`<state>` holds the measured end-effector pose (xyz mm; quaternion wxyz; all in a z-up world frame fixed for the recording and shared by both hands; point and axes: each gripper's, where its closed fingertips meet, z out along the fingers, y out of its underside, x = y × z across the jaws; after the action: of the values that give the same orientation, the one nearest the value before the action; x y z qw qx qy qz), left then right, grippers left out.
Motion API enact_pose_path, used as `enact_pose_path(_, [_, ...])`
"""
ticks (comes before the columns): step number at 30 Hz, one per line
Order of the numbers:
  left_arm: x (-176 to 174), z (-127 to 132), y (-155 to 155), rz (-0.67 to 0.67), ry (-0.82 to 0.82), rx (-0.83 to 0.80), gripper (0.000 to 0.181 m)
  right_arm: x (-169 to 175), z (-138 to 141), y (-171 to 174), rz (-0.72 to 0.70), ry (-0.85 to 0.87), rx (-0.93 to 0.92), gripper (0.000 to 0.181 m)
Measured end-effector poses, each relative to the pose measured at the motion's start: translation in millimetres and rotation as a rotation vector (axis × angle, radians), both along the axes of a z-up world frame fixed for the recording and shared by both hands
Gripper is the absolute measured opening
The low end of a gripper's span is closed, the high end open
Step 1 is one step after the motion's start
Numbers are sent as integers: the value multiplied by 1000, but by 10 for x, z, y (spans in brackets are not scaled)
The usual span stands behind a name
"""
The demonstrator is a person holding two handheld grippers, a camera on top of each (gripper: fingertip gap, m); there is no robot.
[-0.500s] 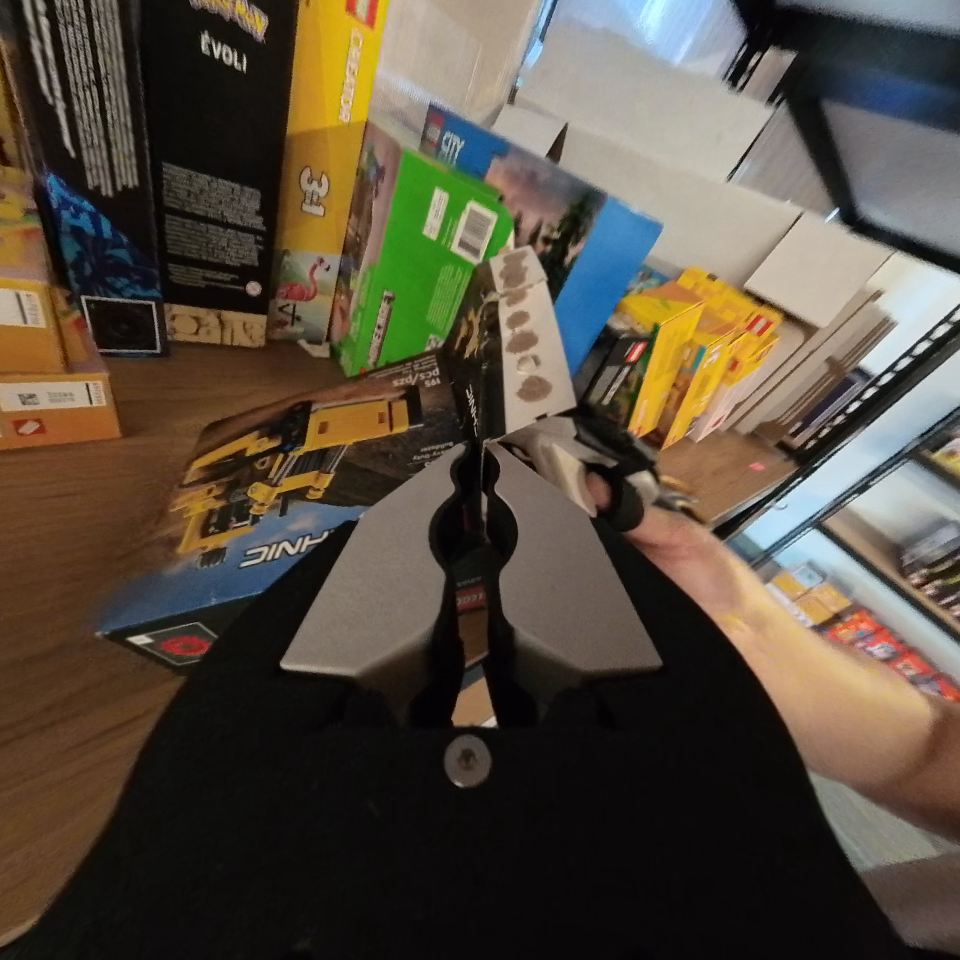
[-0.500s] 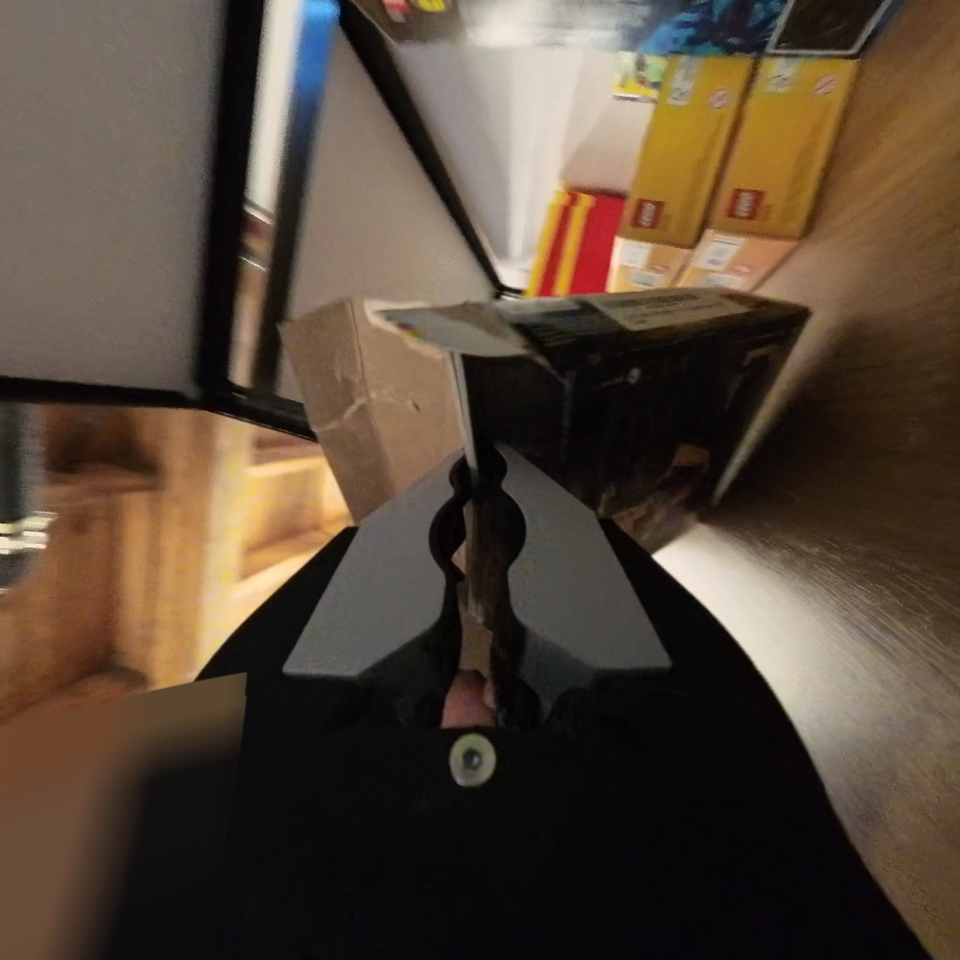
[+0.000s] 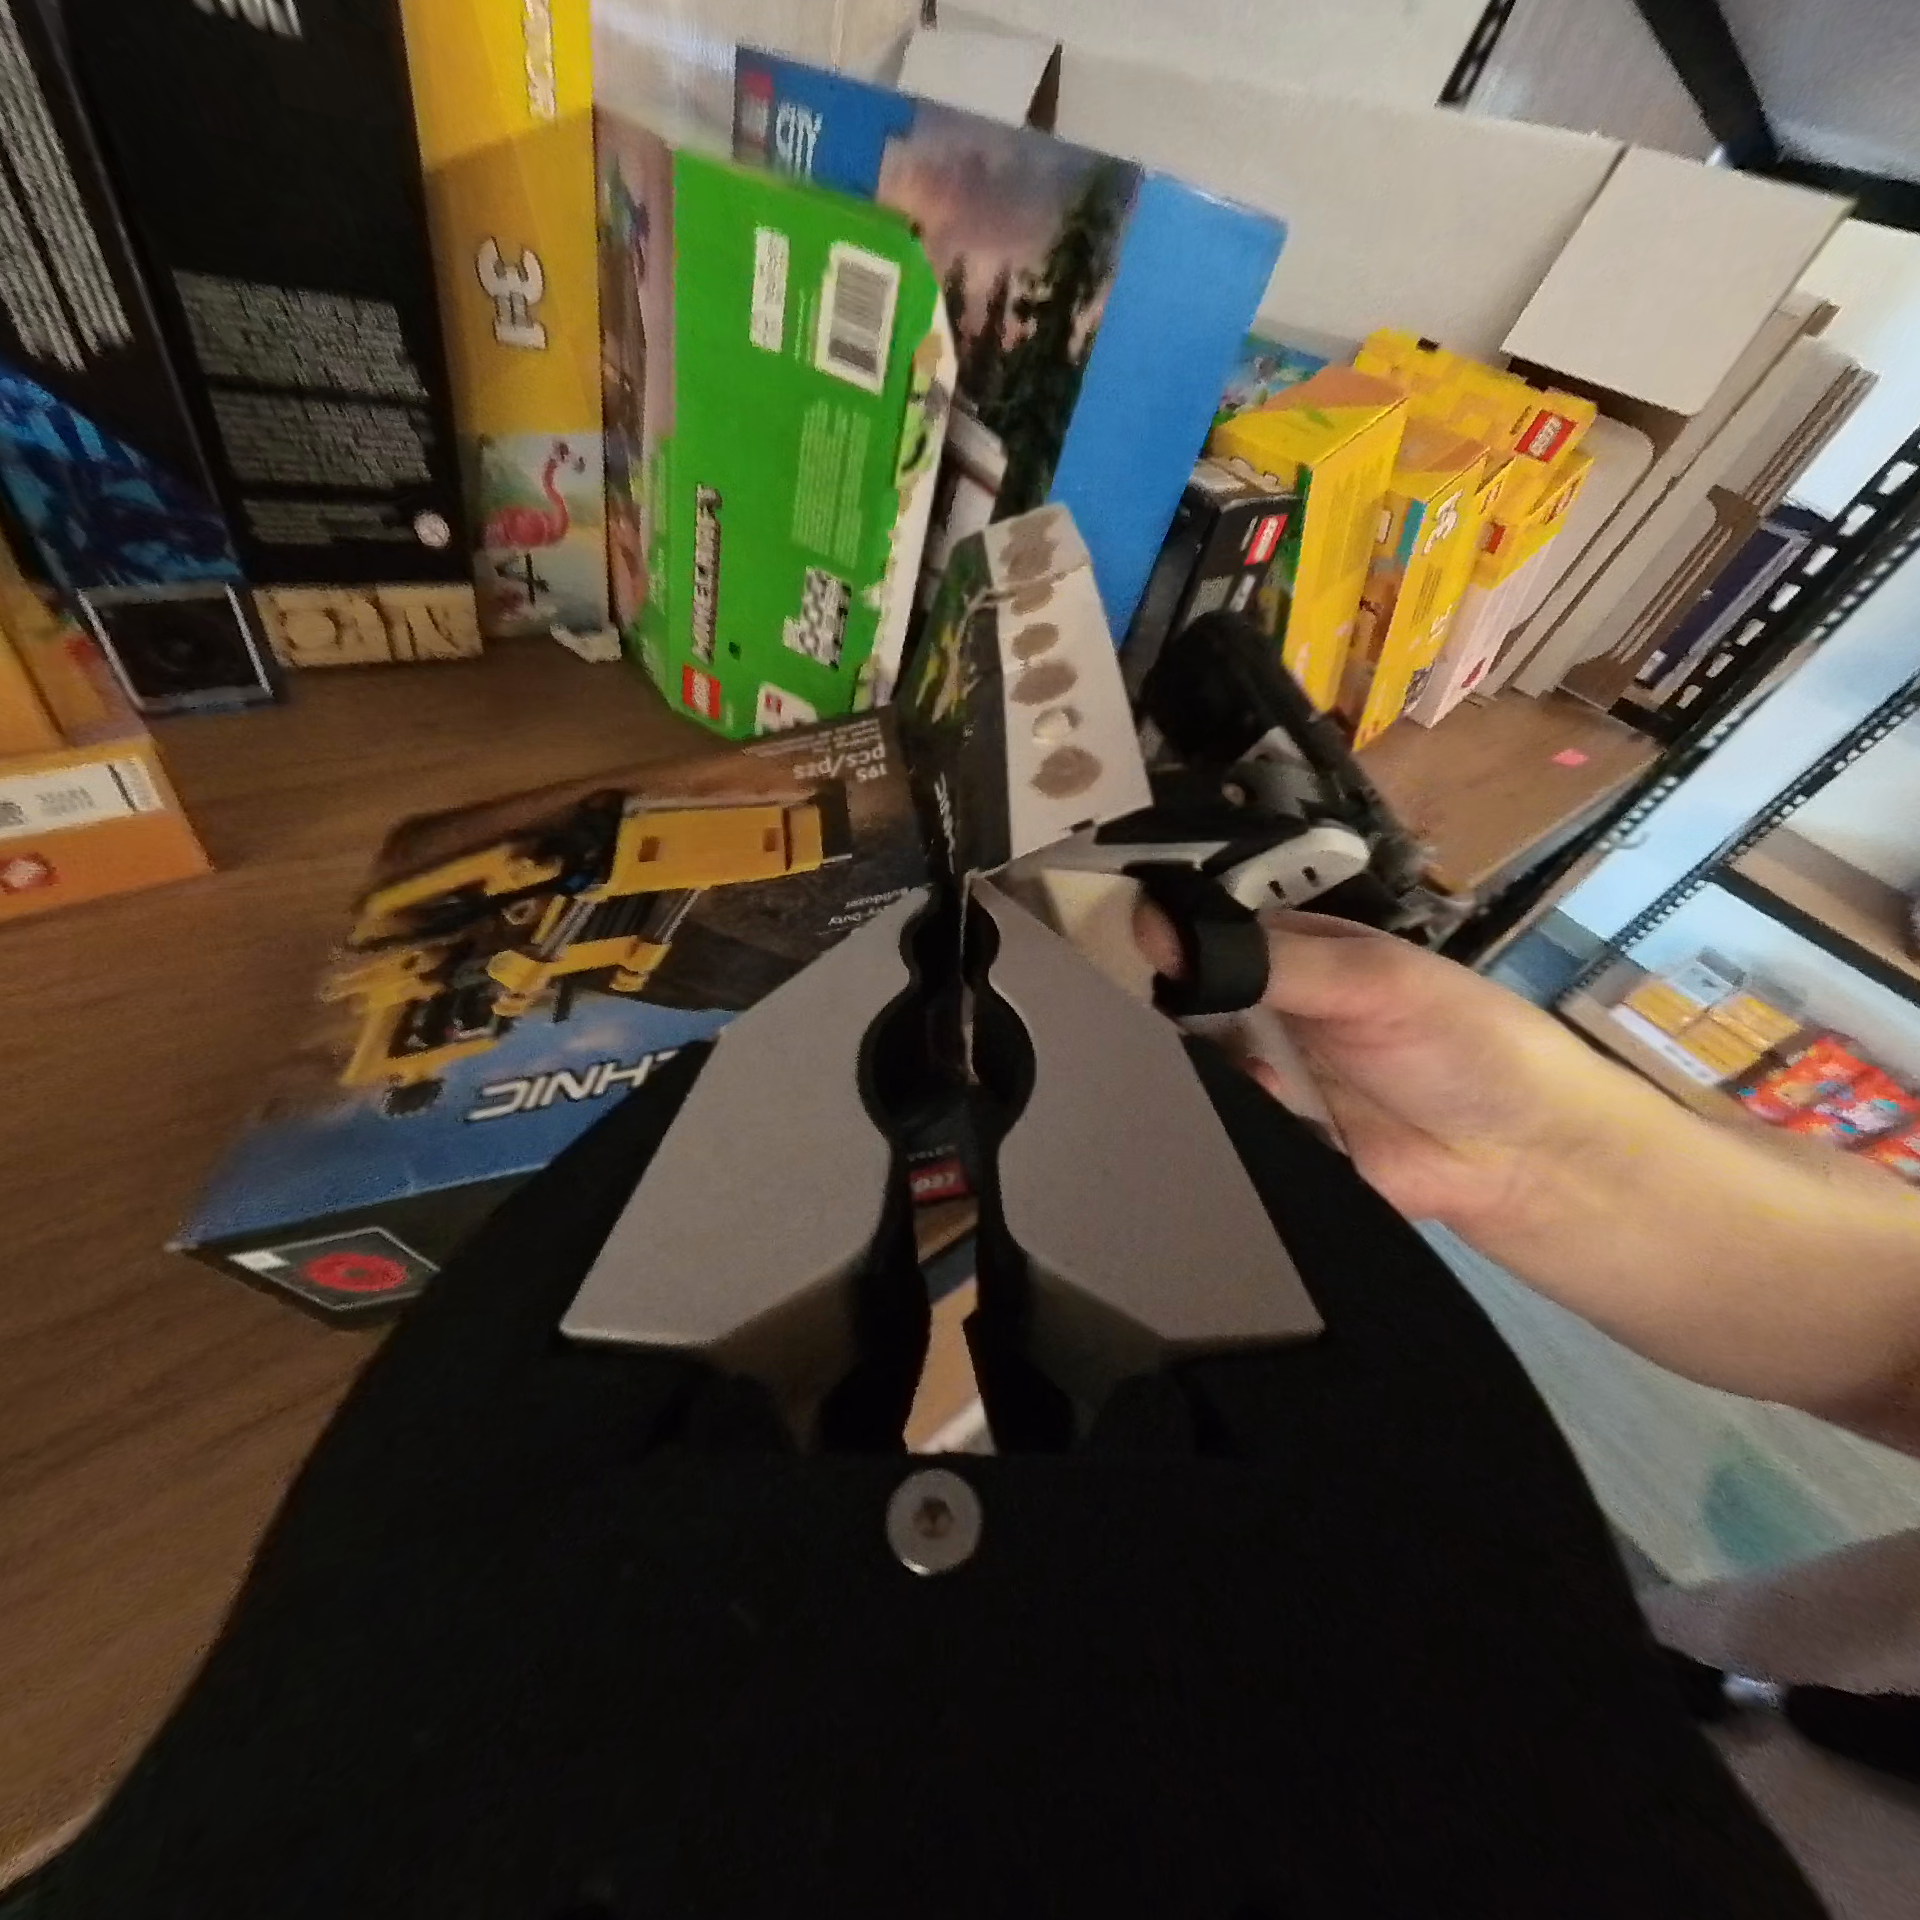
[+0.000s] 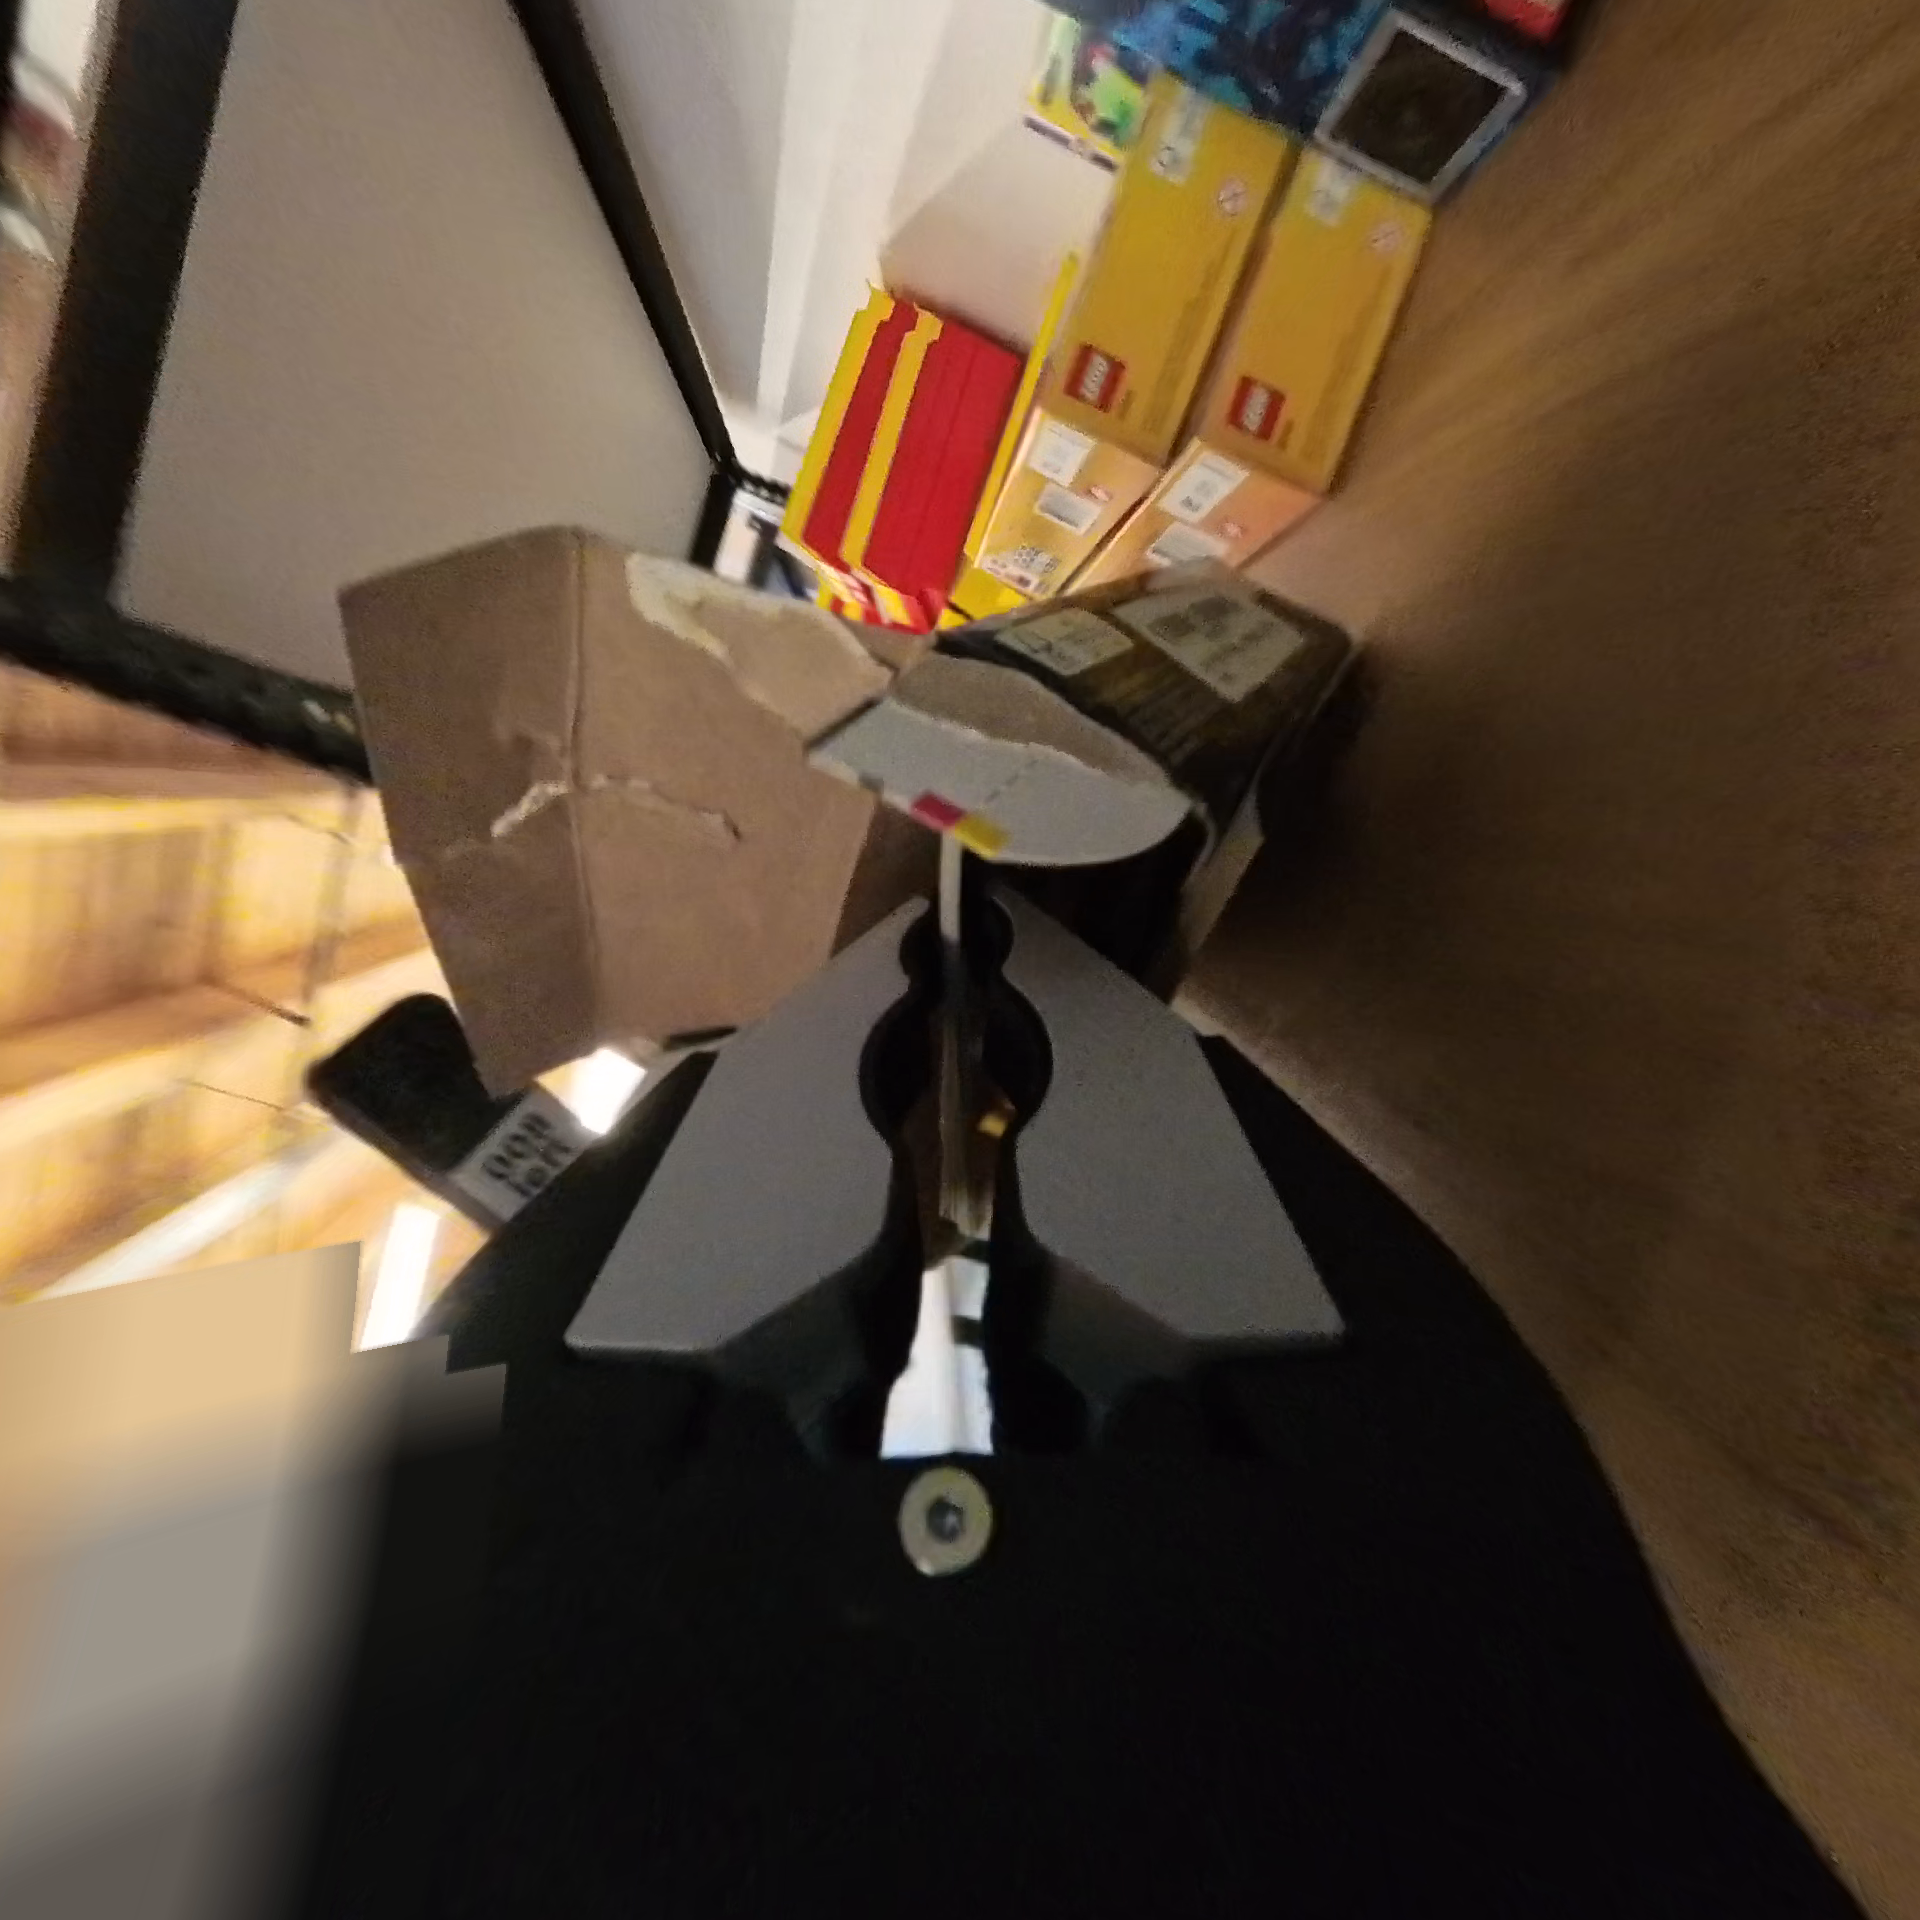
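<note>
Wooden shelf board (image 3: 125,1049) carries a row of upright toy-brick boxes at the back, a green box (image 3: 779,457) among them. Before these lies a flat black box with a yellow digger picture (image 3: 582,956), long axis running left to right, its opened end toward both grippers. Each holds an end flap (image 3: 1039,675) (printing present, left unread): left gripper (image 3: 961,914) pinches one edge-on, right gripper (image 4: 961,925) another.

The toy box (image 3: 582,966), dark with a yellow vehicle pictured, is lying flat on the wooden shelf beyond the jaws, its torn end flaps (image 3: 1049,675) standing open; both jaws are seemingly pinching flap edges (image 4: 961,914).
</note>
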<state>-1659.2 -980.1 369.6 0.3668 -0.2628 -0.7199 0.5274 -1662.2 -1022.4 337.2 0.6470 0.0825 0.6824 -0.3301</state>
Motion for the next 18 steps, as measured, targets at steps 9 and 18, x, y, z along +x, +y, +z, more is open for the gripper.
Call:
enact_pose_path(9, [-114, -95, 62, -15, -12, 71, 0, 37, -85, 141, 35, -66, 122, 0])
enact_pose_path(18, [-90, -150, 1, -5, -19, 40, 0, 124, -193, -103, -1, -38, 154, 1])
